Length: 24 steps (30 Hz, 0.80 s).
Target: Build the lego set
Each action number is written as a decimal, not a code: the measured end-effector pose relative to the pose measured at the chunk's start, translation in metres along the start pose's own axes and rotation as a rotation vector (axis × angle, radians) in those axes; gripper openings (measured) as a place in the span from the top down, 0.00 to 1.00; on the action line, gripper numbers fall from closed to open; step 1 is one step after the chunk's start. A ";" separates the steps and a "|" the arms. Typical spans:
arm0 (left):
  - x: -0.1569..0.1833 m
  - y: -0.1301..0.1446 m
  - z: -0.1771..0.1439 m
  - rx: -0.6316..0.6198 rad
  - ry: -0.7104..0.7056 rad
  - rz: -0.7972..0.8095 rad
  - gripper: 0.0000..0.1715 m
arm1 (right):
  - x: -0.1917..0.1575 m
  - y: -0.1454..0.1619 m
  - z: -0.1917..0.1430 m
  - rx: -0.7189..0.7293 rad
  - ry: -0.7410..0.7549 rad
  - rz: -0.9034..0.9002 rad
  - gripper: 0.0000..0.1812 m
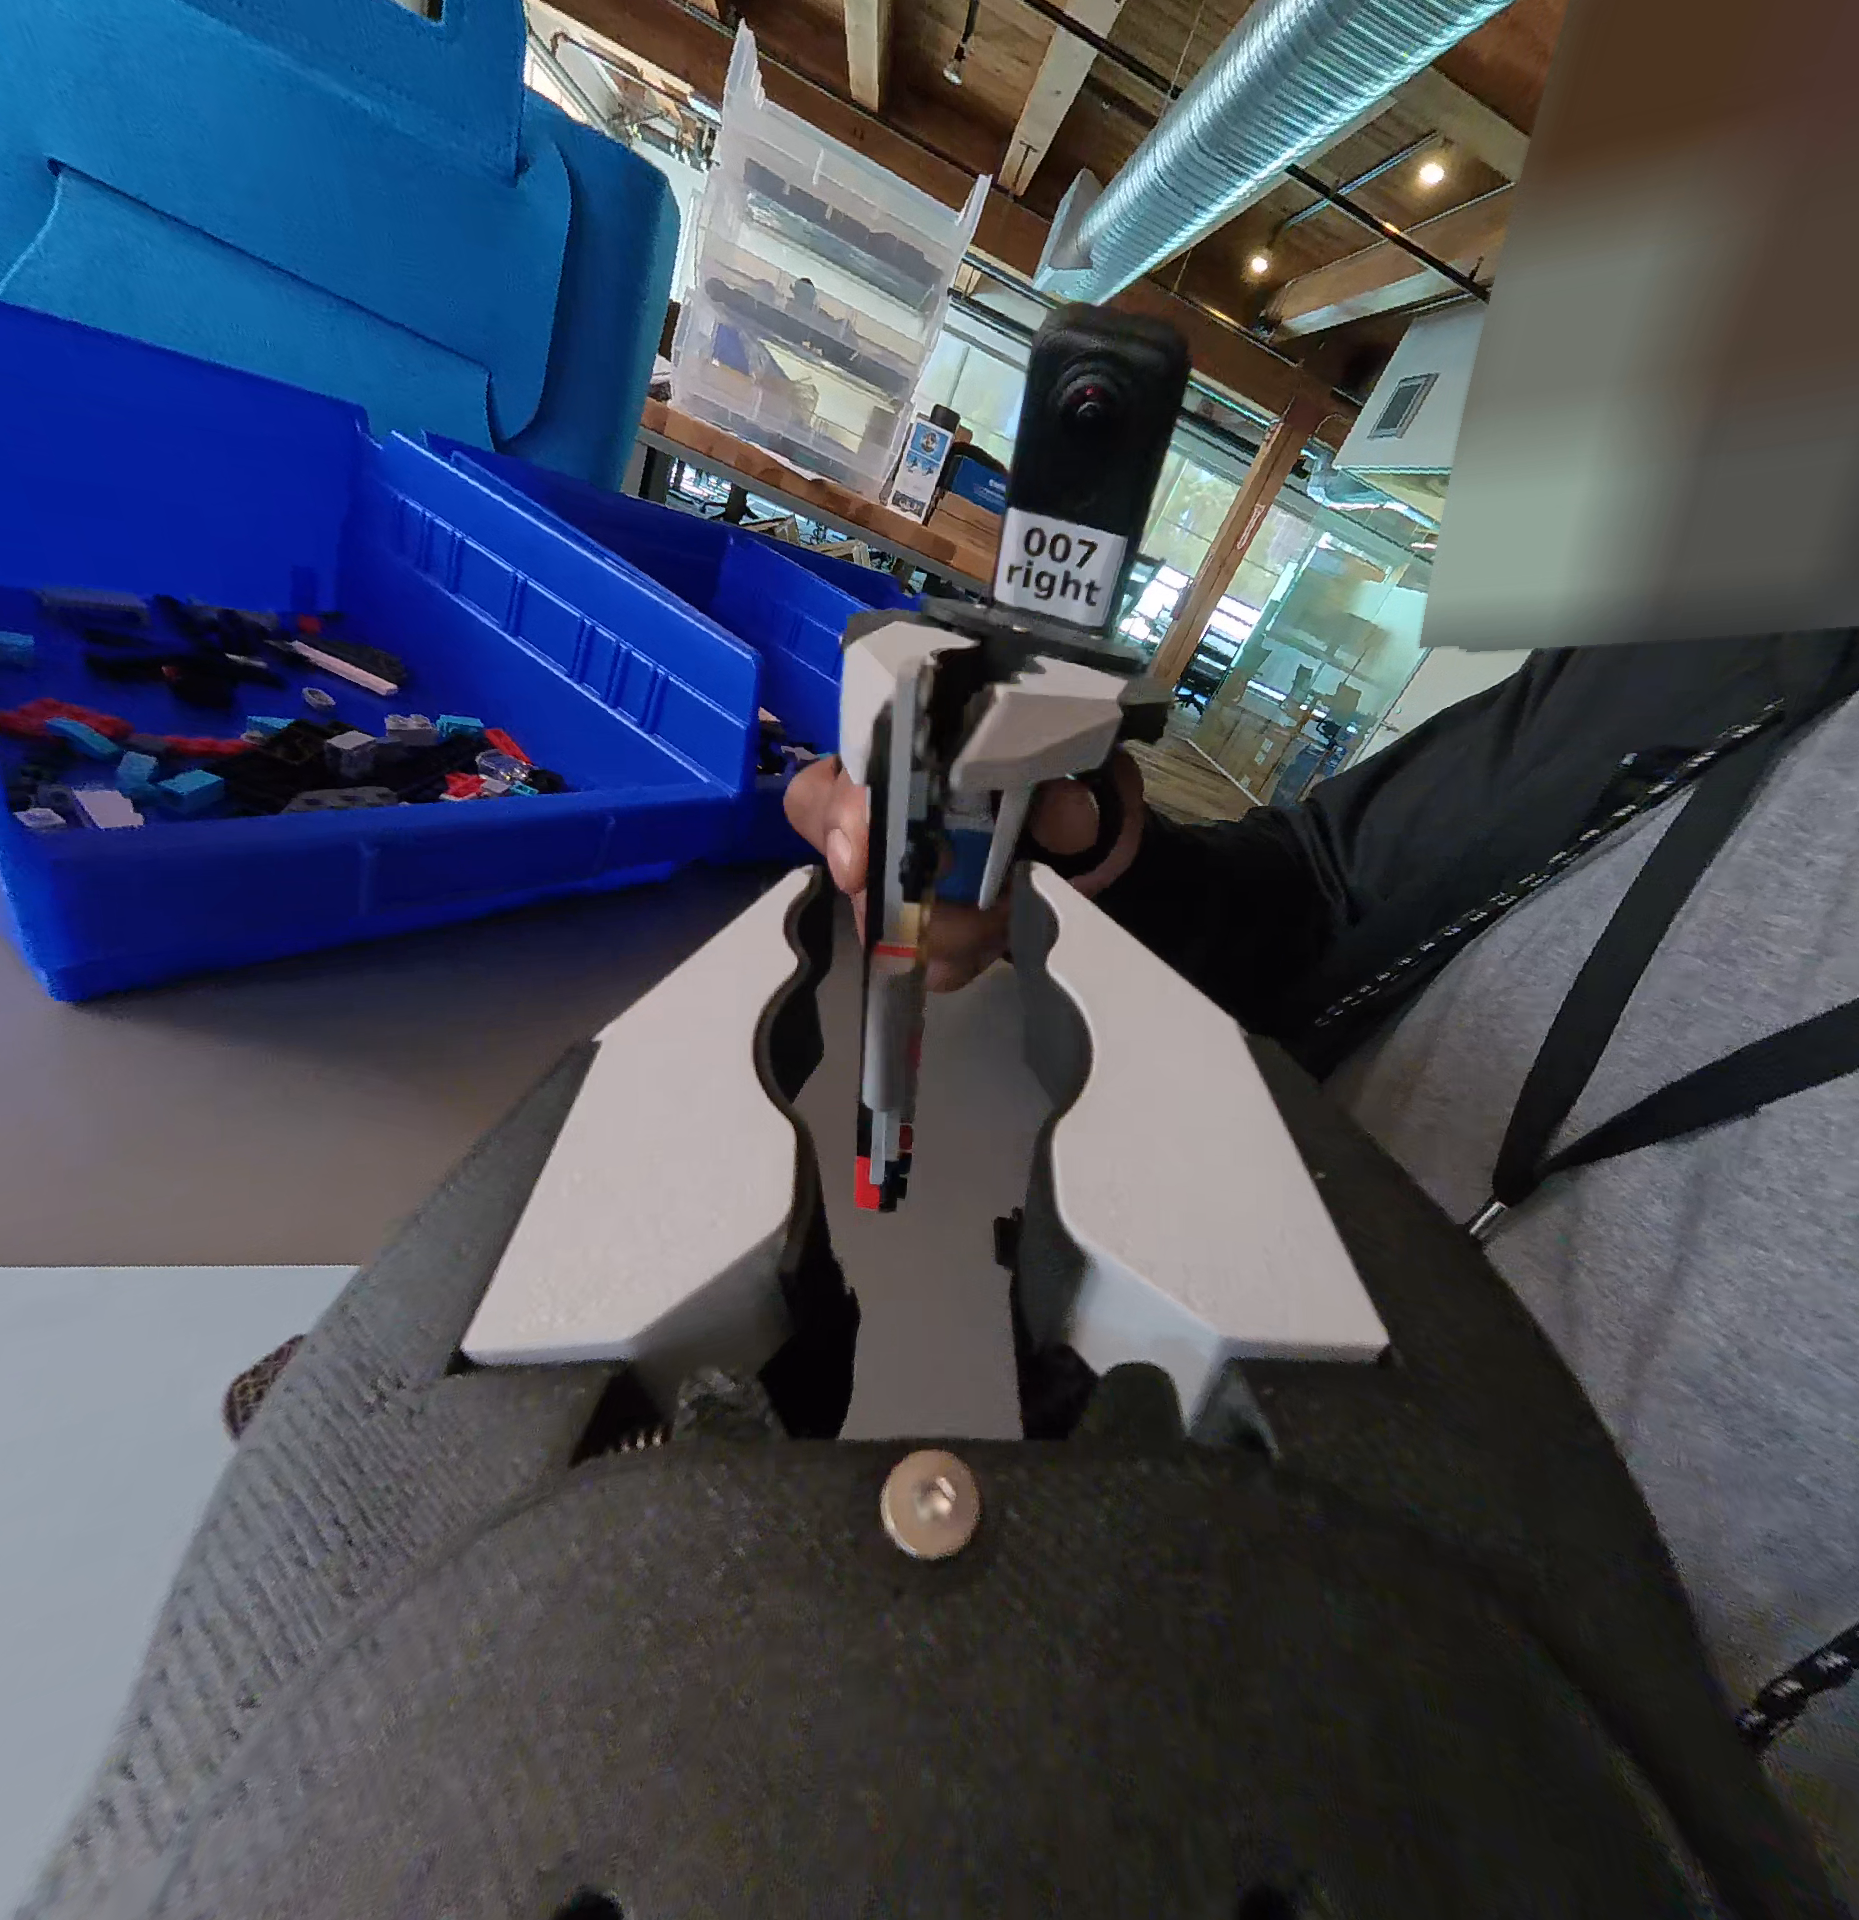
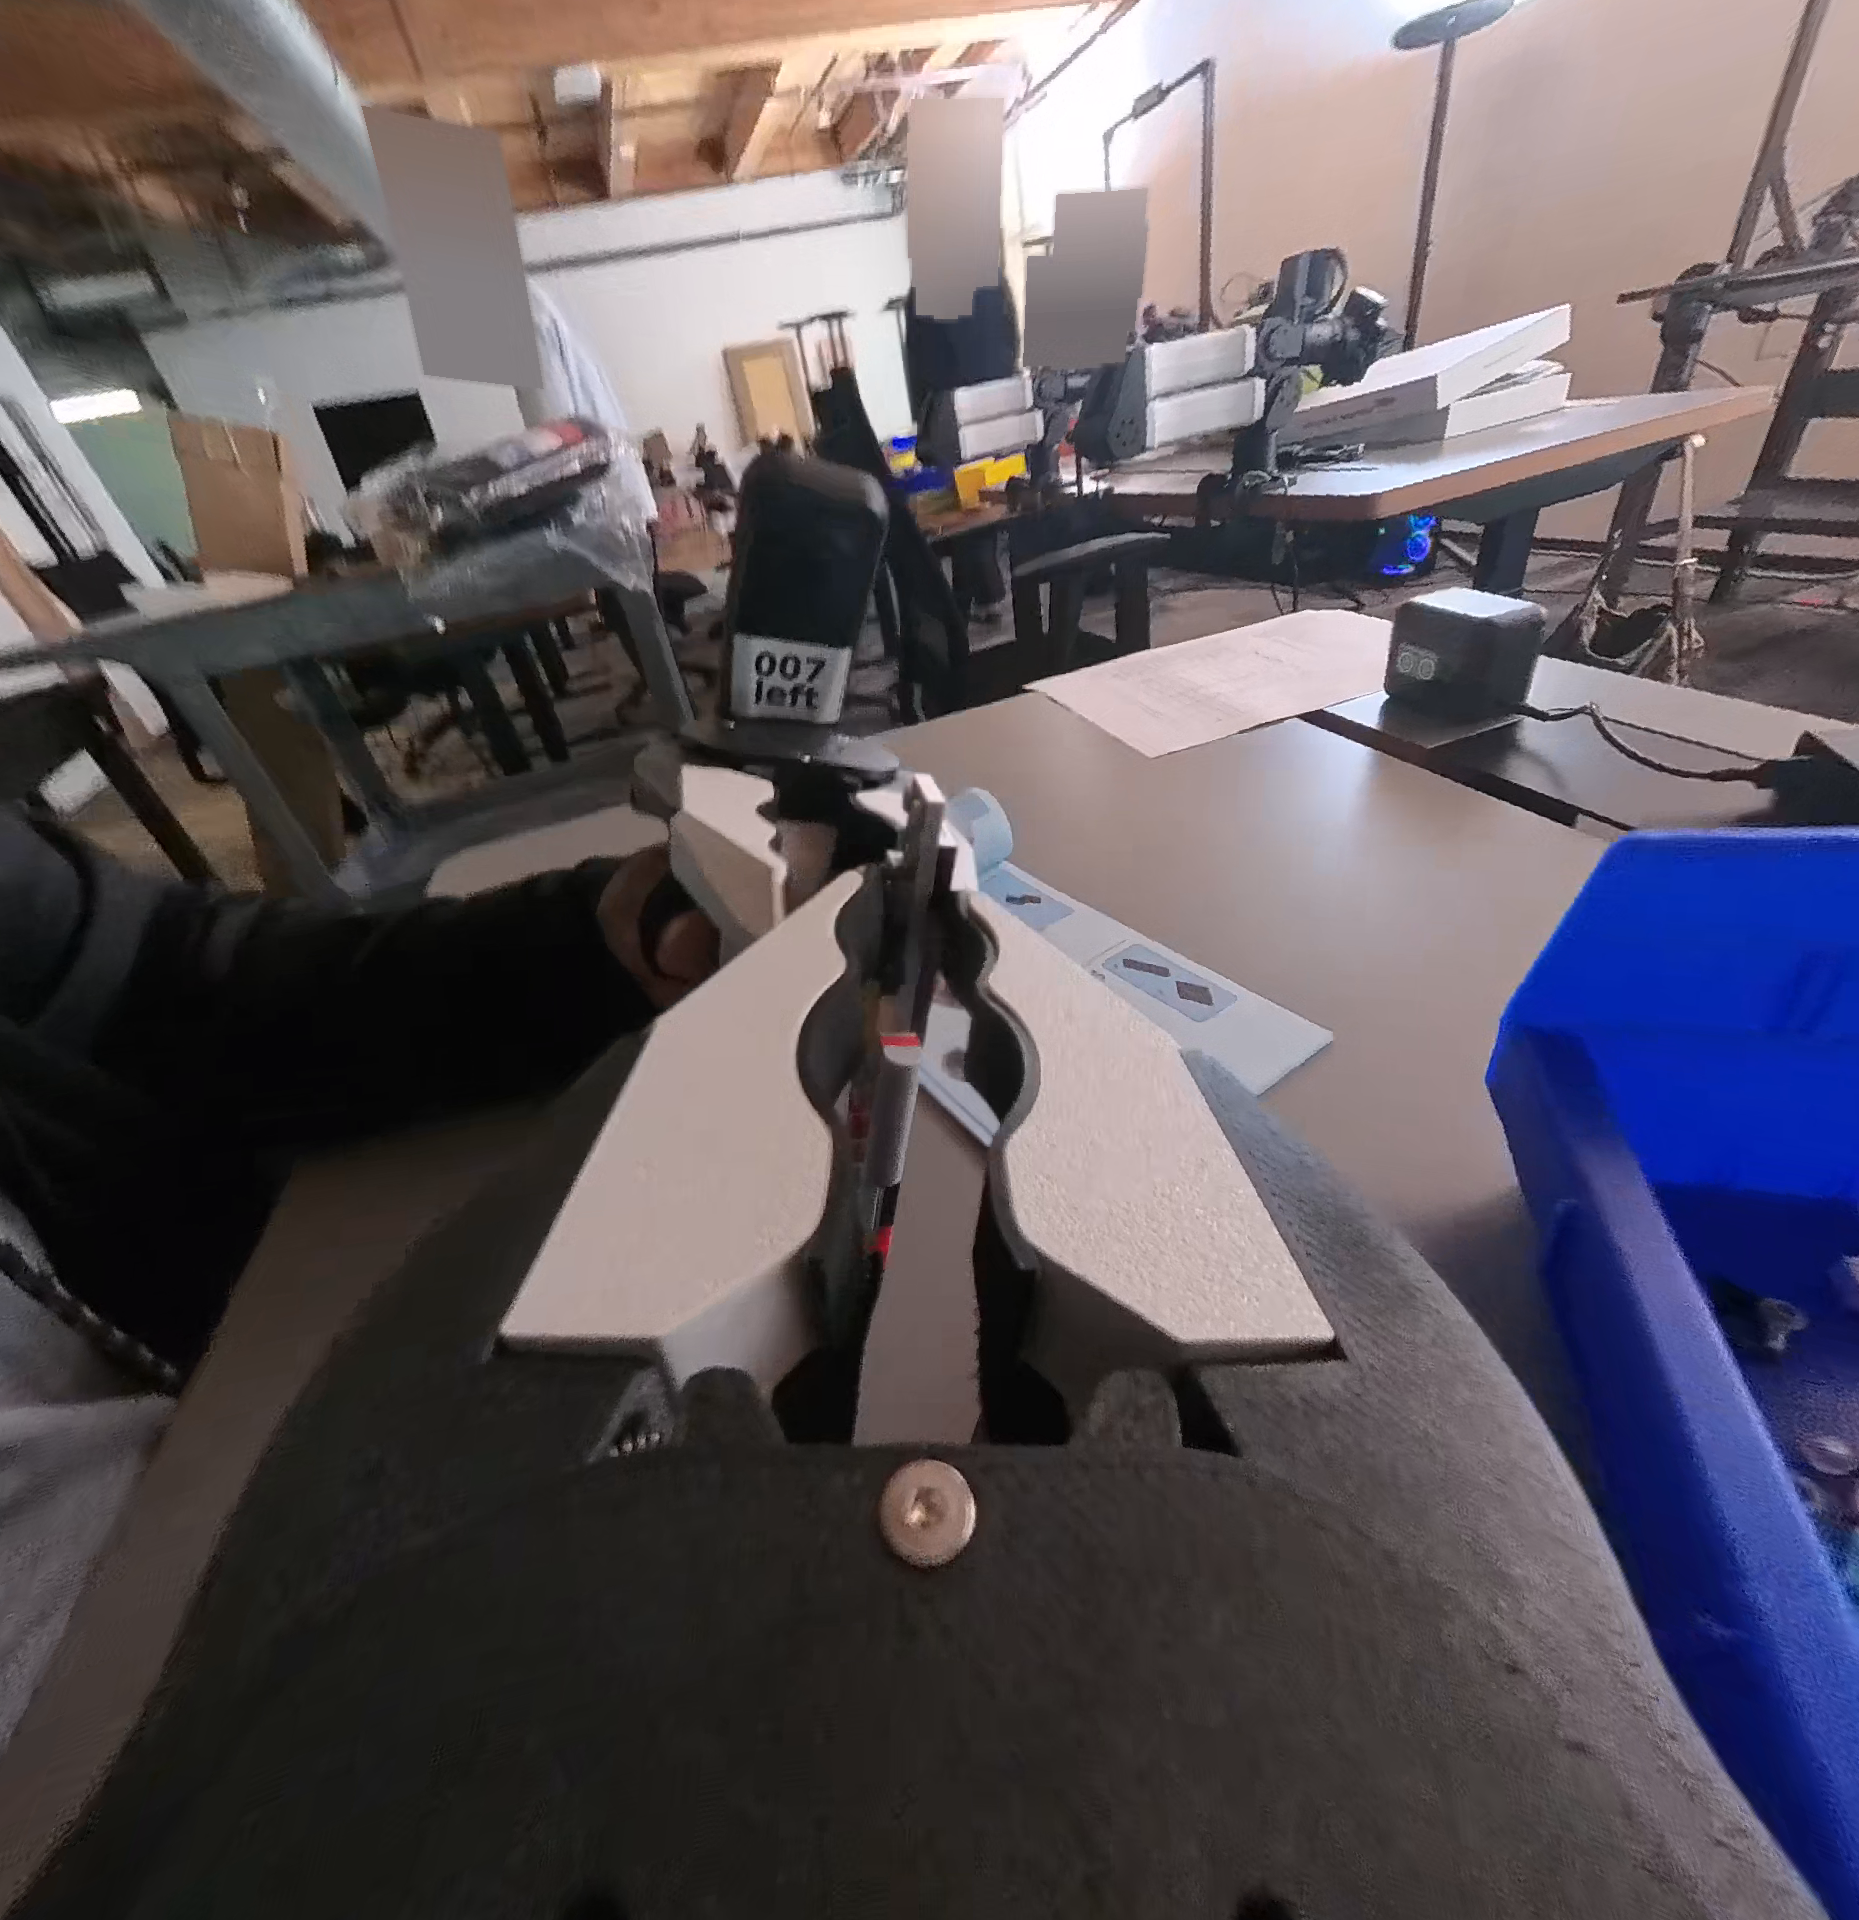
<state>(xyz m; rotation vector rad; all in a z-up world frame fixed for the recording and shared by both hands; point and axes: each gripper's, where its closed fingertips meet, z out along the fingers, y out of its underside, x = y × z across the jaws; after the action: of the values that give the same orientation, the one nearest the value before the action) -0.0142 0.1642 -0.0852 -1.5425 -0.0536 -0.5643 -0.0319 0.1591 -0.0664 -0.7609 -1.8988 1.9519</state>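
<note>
A grey-brown table (image 2: 1320, 894) carries a blue bin (image 1: 405, 873) of loose lego pieces (image 1: 229, 748) with a second blue bin (image 1: 790, 613) behind it, an open instruction booklet (image 2: 1164, 987), and a paper sheet (image 2: 1205, 681) at its far edge.

A stack of clear plastic drawers (image 1: 816, 312) stands on a wooden bench behind a bright blue padded chair (image 1: 312, 197). A ribbed silver duct (image 1: 1289, 135) runs under the timber ceiling. Across the room, flat white boxes (image 2: 1424, 400) lie piled on a long desk (image 2: 1476, 457). Nearer, a printed sheet of paper (image 2: 1205, 681) lies beside a small dark cube-shaped device (image 2: 1465, 649) with a cable.
</note>
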 end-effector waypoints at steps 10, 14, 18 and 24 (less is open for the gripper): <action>-0.009 0.005 0.003 0.008 -0.023 -0.152 0.83 | 0.017 -0.010 -0.003 0.197 -0.026 0.287 0.92; -0.010 0.011 0.004 -0.010 -0.017 -0.194 0.93 | 0.022 -0.011 -0.005 0.227 -0.023 0.323 0.92; -0.012 0.012 0.004 0.000 -0.008 -0.238 0.94 | 0.026 -0.009 -0.006 0.229 -0.018 0.358 0.92; -0.017 0.014 0.000 0.014 -0.017 -0.336 0.94 | 0.040 -0.004 -0.014 0.192 0.027 0.354 0.89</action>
<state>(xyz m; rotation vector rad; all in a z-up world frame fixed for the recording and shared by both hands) -0.0235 0.1688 -0.1042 -1.5342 -0.3341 -0.8135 -0.0571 0.1931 -0.0680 -1.1182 -1.6154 2.2756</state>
